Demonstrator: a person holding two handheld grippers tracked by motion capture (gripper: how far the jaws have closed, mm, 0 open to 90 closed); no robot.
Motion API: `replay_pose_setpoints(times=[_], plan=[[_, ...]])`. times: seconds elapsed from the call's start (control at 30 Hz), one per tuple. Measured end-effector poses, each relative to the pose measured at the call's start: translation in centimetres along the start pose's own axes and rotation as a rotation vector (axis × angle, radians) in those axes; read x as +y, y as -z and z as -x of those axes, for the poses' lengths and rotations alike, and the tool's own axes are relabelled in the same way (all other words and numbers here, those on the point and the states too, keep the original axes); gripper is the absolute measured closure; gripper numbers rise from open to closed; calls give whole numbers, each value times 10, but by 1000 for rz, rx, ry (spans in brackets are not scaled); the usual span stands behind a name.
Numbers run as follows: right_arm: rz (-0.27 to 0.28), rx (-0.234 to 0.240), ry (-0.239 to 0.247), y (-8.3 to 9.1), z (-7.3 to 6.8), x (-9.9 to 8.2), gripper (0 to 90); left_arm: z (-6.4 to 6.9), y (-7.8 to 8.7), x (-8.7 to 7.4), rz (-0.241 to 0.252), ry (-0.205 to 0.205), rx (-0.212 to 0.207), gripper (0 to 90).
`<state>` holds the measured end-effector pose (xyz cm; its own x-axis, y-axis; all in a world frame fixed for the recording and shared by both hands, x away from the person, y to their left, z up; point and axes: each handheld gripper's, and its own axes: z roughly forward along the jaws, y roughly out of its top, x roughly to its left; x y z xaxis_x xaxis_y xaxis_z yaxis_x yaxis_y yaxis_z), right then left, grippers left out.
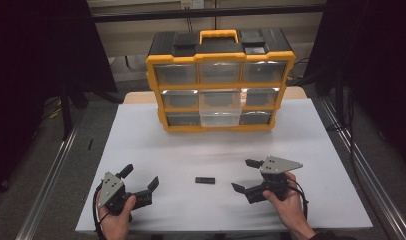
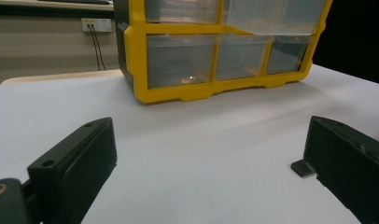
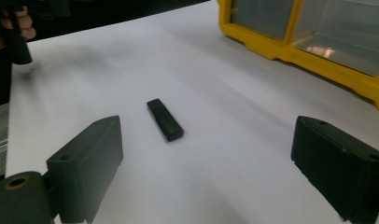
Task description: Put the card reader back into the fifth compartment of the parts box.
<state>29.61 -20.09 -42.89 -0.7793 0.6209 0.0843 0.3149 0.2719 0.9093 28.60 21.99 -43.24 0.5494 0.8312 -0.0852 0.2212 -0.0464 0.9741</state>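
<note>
While the yellow organizer (image 1: 220,87) stands behind, nothing blocks the black stick (image 1: 205,180).

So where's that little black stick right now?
In the high view the little black stick lies flat on the white table, between the left gripper and the right gripper, well in front of the yellow drawer cabinet.

Black stick (image 1: 205,180) between 2 hand-held grippers

stick (image 3: 164,119): blk | organizer (image 1: 220,126): yel frame, blk top, clr drawers | table (image 1: 311,150): wht
</note>
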Motion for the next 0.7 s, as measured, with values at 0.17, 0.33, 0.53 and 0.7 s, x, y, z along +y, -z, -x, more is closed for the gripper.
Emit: replay_pose_setpoints(times=[0.17,0.33,0.53,0.7], plan=[[-8,60,-15,-11,-2,6,70,0,0,0,2,2,-2,27],[1,77,-34,-19,-1,12,47,0,0,0,1,0,-6,27],[-14,86,-32,-28,-1,19,42,0,0,0,1,-1,-9,27],[-63,110,-41,-36,0,24,42,0,0,0,0,-2,-11,27]])
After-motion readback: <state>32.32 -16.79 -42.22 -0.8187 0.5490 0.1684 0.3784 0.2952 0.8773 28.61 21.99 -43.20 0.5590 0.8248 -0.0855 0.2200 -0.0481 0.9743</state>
